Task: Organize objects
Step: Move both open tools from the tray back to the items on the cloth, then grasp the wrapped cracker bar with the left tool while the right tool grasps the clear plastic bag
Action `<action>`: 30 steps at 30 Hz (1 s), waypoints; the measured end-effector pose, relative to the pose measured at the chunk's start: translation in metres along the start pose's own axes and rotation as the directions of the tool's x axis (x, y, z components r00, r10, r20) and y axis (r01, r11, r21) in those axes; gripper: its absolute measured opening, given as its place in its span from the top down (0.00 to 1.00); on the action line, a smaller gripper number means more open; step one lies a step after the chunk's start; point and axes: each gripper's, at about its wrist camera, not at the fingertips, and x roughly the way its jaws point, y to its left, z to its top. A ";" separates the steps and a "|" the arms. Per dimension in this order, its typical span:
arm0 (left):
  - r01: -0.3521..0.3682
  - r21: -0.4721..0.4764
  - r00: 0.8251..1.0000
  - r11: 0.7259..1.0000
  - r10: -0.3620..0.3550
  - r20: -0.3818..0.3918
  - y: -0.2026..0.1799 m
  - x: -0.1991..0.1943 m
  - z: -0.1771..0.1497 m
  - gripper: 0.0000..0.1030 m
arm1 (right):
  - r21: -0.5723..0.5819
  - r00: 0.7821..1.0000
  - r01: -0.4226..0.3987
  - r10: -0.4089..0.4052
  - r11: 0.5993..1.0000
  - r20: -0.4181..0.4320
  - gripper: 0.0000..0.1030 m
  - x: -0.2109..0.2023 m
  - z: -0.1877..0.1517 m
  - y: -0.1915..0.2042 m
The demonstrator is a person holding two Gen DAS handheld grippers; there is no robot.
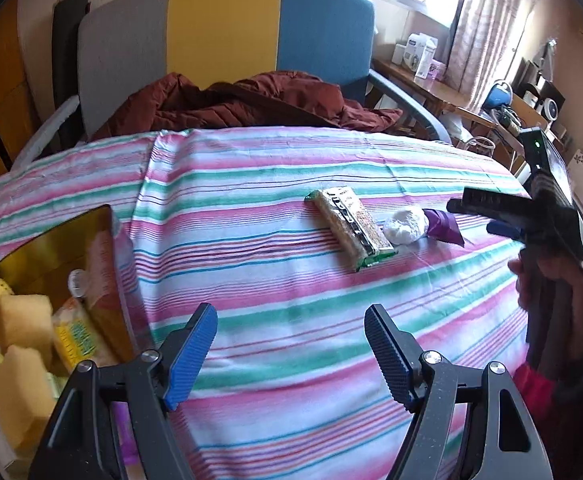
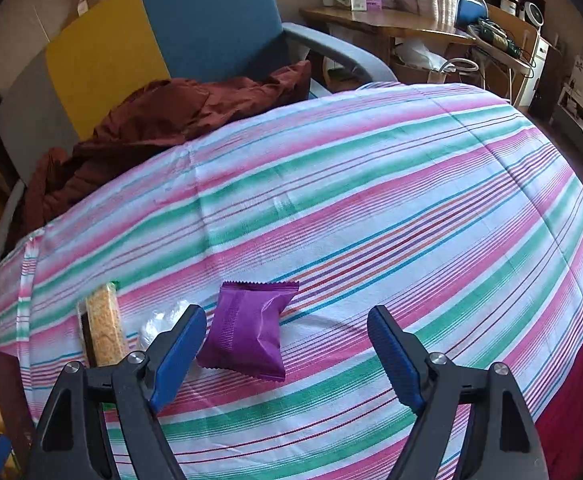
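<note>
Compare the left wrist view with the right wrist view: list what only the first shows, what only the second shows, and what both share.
Only the left wrist view shows the open box packed with yellow sponges, and the right gripper from outside. Only the right wrist view shows the purple packet whole, lying nearer the left finger of the open right gripper. Both share the striped cloth, cereal bar, white bundle and chair.

On the striped cloth (image 1: 275,184) three snacks are counted: one cereal bar (image 1: 349,228), one white wrapped lump (image 1: 405,225), one purple packet (image 2: 247,330). Two grippers are seen.
</note>
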 end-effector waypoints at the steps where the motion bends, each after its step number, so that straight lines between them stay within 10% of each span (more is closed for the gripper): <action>1: 0.003 -0.011 1.000 1.000 -0.003 -0.009 0.000 0.005 0.003 0.26 | -0.001 1.000 -0.001 0.001 1.000 -0.009 0.22 0.003 0.000 0.000; 19: -0.027 -0.032 0.998 0.999 0.025 -0.059 -0.017 0.074 0.052 0.28 | 0.133 0.998 -0.061 0.058 0.989 0.027 0.30 -0.004 0.006 -0.024; 24: -0.027 -0.020 0.998 0.999 0.026 -0.061 -0.023 0.102 0.069 0.29 | -0.025 0.978 -0.202 0.203 0.979 0.050 0.37 -0.014 0.005 0.013; 30: -0.018 -0.034 0.997 0.999 0.016 -0.076 -0.032 0.128 0.089 0.29 | -0.021 0.991 -0.130 0.131 0.991 0.021 0.41 -0.008 0.005 0.009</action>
